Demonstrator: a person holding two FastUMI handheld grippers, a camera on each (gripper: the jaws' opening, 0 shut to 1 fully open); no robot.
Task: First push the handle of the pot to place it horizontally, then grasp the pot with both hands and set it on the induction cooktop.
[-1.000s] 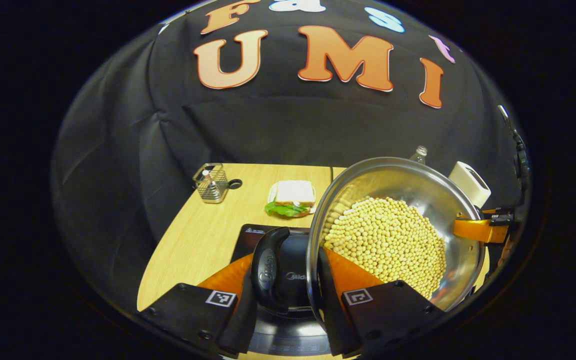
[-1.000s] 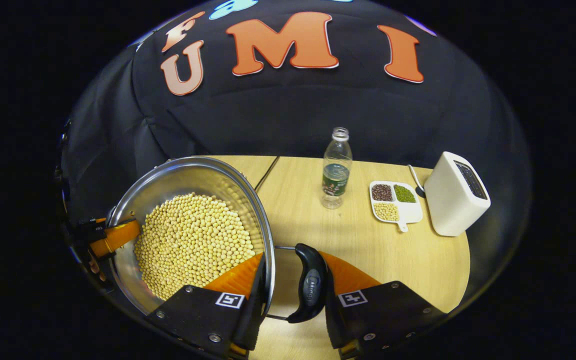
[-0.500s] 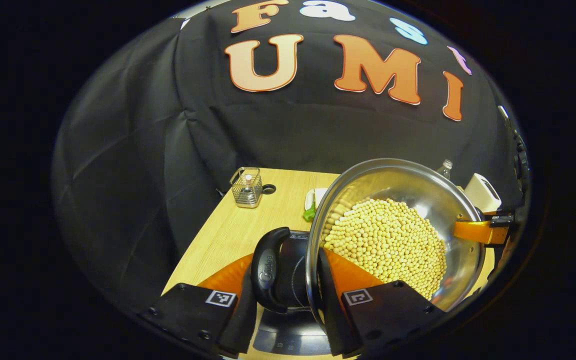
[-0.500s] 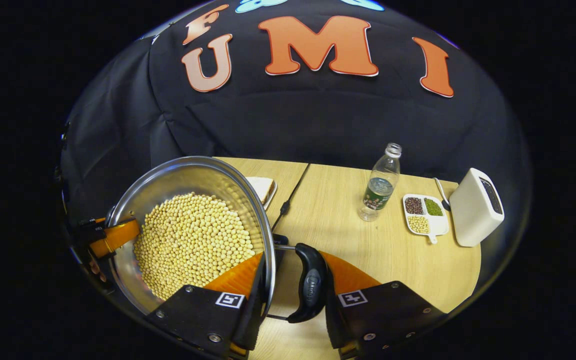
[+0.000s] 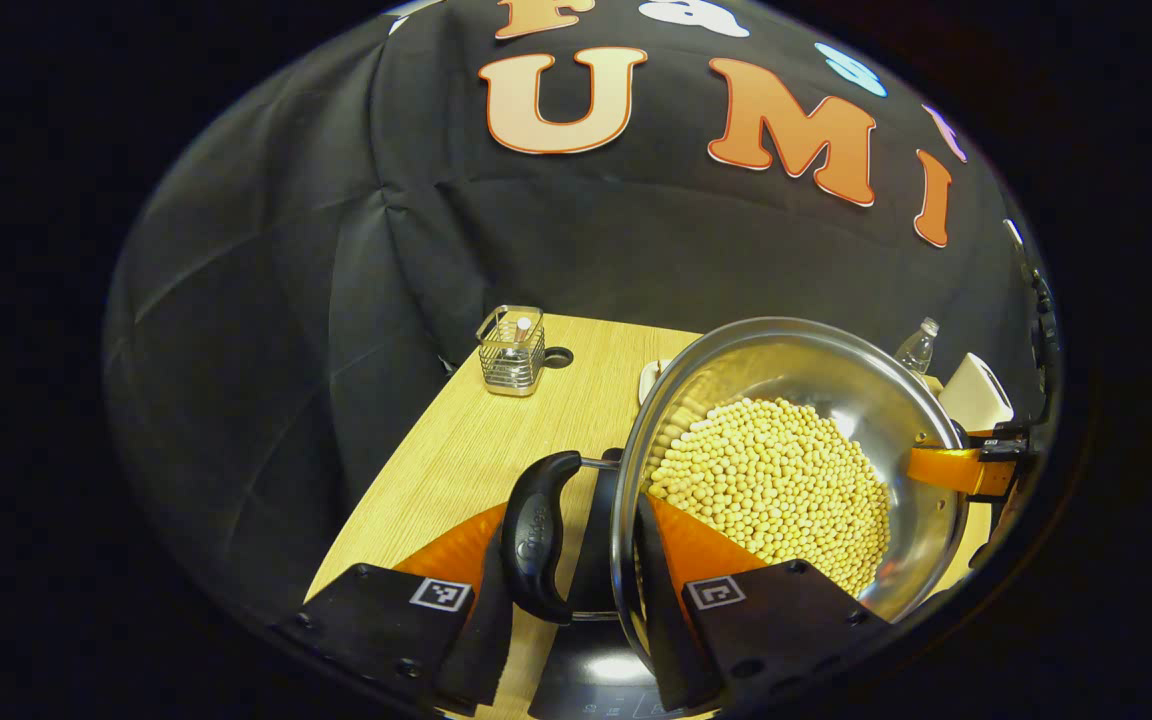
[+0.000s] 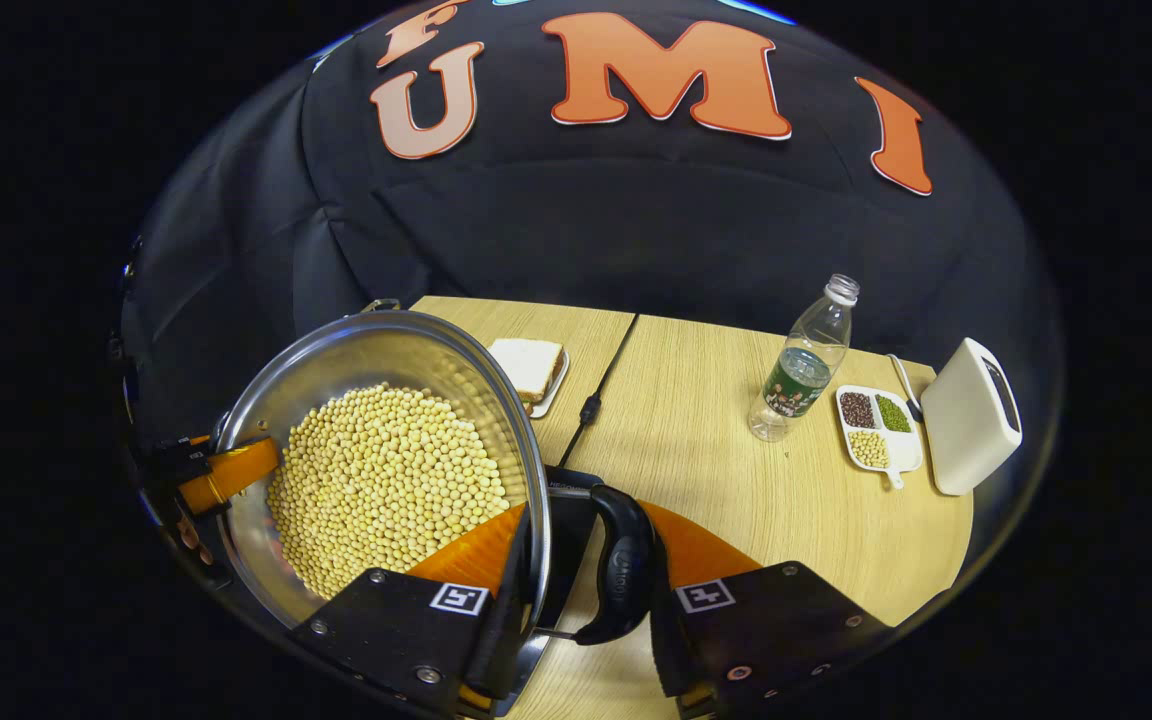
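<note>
Two grippers hold the pot (image 5: 786, 460) by its side handles, one on each side. In the left gripper view, the left gripper (image 5: 576, 590) sits at six o'clock, its jaws narrowed on the black left handle (image 5: 534, 535) and the pot's rim: one orange finger (image 5: 456, 550) presses the handle's outer side, the other lies inside the wall against the soybeans (image 5: 771, 490). At three o'clock in this view, the far orange finger of the other gripper hooks over the opposite rim.

In the right gripper view, the right gripper (image 6: 581, 590) is also at six o'clock, closed the same way on the right handle (image 6: 621, 565), with one finger (image 6: 471, 555) inside the pot among the soybeans and one outside the handle. At nine o'clock the left gripper's finger reaches over the rim.

The pot is filled with soybeans and hangs above the cooktop (image 6: 561, 540), whose glossy black surface shows under the pot at six o'clock in both views; whether the base touches it cannot be told.

On the table (image 6: 696, 470), in the right gripper view: a sandwich (image 6: 528, 368) on a plate at twelve o'clock, a bottle (image 6: 804, 360) at two o'clock, beside it a tray (image 6: 876, 428) of beans, then a white box (image 6: 971, 415) at three o'clock. In the left gripper view a wire basket (image 5: 512, 338) stands at eleven o'clock near the table's far edge.
</note>
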